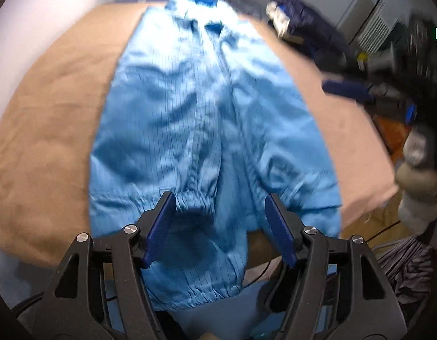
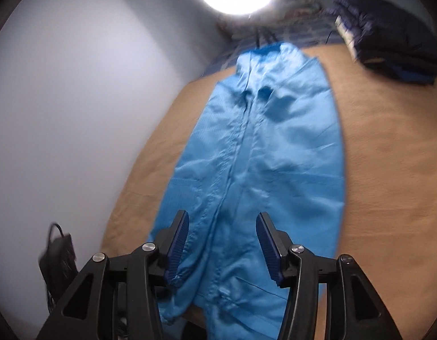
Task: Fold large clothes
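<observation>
Nearest the lens, the left gripper (image 1: 219, 228) is held with jaws parted, an elastic cuff (image 1: 194, 199) lying loose between them, unpinched. The light-blue garment (image 1: 209, 113) is spread lengthwise along the tan bedcover (image 1: 48, 130), its hem overhanging the near edge. The right gripper (image 2: 222, 248) is likewise spread over cloth, clamping nothing. The hem is best pinched at both corners evenly, then carried towards the collar (image 1: 202, 0).
</observation>
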Available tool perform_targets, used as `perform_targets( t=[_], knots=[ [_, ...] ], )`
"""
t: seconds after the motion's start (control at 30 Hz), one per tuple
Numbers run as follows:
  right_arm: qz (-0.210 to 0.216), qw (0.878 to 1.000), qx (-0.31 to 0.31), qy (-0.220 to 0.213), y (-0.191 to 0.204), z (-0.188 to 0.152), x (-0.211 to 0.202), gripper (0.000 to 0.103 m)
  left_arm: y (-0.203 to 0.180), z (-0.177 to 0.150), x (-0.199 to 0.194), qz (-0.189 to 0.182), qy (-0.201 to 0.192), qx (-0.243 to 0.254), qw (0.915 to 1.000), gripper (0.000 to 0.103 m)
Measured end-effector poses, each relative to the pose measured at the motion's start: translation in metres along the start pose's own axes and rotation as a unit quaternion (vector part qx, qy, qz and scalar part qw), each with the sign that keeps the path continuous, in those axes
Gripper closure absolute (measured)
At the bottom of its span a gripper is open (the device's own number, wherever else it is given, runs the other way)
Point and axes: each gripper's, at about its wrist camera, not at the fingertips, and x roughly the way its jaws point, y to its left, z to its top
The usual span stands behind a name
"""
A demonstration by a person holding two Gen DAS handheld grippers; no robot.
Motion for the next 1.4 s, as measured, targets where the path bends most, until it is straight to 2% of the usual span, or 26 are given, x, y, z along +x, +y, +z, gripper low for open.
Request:
perform_targets(
  t=[0.17, 0.23, 0.3, 0.37, 0.4, 0.47, 0.6, 0.7, 0.77, 0.83, 0.9, 0.93, 0.97, 1.0, 1.03, 1.13, 1.27, 1.4],
  knots=[
    [0.029, 0.999, 0.005, 0.038, 0.001, 0.007, 0.042, 0.050, -0.020, -0.001, 0.017, 0.069, 0.011, 0.062, 0.9956, 0.036],
    [0.048, 0.998, 0.016, 0.047, -0.004, 0.011, 0.058, 0.050, -0.019, 0.000, 0.028, 0.083, 0.016, 0.069, 0.9940, 0.036],
    [0.049, 0.996, 0.028, 0.063, -0.008, 0.014, 0.080, 0.051, -0.012, -0.001, 0.037, 0.081, 0.022, 0.063, 0.9945, 0.038],
    [0.050, 0.995, 0.036, 0.075, -0.014, 0.017, 0.098, 0.051, -0.004, -0.001, 0.042, 0.079, 0.020, 0.054, 0.9952, 0.060],
    [0.052, 0.994, 0.042, 0.082, -0.017, 0.019, 0.107, 0.051, -0.001, 0.000, 0.042, 0.078, 0.016, 0.053, 0.9955, 0.064],
    [0.060, 0.993, 0.051, 0.090, -0.023, 0.023, 0.121, 0.051, 0.005, 0.003, 0.040, 0.061, 0.011, 0.049, 0.9969, 0.092],
    [0.078, 0.988, 0.081, 0.103, -0.035, 0.035, 0.146, 0.051, 0.023, 0.006, 0.028, -0.006, 0.008, 0.003, 0.9999, 0.093],
    [0.083, 0.987, 0.084, 0.107, -0.036, 0.042, 0.161, 0.057, 0.027, 0.008, 0.023, -0.024, 0.004, -0.009, 0.9997, 0.093],
    [0.082, 0.988, 0.071, 0.114, -0.032, 0.046, 0.172, 0.093, 0.024, 0.011, 0.021, -0.043, 0.004, -0.022, 0.9988, 0.093],
    [0.051, 0.990, 0.044, 0.121, -0.024, 0.051, 0.177, 0.100, 0.017, 0.014, 0.022, -0.040, 0.001, -0.007, 0.9992, 0.093],
    [0.015, 0.993, 0.002, 0.118, -0.014, 0.055, 0.175, 0.100, 0.010, 0.013, 0.029, -0.030, 0.012, 0.013, 0.9994, 0.091],
    [-0.001, 0.993, -0.016, 0.120, -0.011, 0.055, 0.176, 0.100, 0.009, 0.013, 0.032, -0.037, 0.026, 0.015, 0.9989, 0.084],
    [-0.005, 0.992, -0.023, 0.127, -0.010, 0.055, 0.177, 0.096, 0.010, 0.011, 0.032, -0.046, 0.040, 0.013, 0.9980, 0.071],
    [-0.006, 0.991, -0.024, 0.133, -0.009, 0.055, 0.177, 0.092, 0.012, 0.012, 0.028, -0.061, 0.045, 0.007, 0.9971, 0.069],
    [-0.001, 0.991, -0.021, 0.135, -0.008, 0.056, 0.173, 0.079, 0.015, 0.010, 0.017, -0.072, 0.039, 0.004, 0.9966, 0.069],
    [0.013, 0.994, -0.035, 0.098, -0.002, 0.055, 0.142, 0.076, 0.025, 0.013, -0.017, -0.104, 0.015, 0.010, 0.9944, 0.066],
    [0.031, 0.995, -0.090, 0.041, 0.015, 0.044, 0.105, 0.076, 0.053, 0.032, -0.037, -0.050, -0.024, 0.022, 0.9982, 0.066],
    [0.031, 0.991, -0.119, 0.047, 0.027, 0.022, 0.111, 0.078, 0.091, 0.063, -0.015, -0.020, -0.034, 0.010, 0.9992, 0.067]
  ],
)
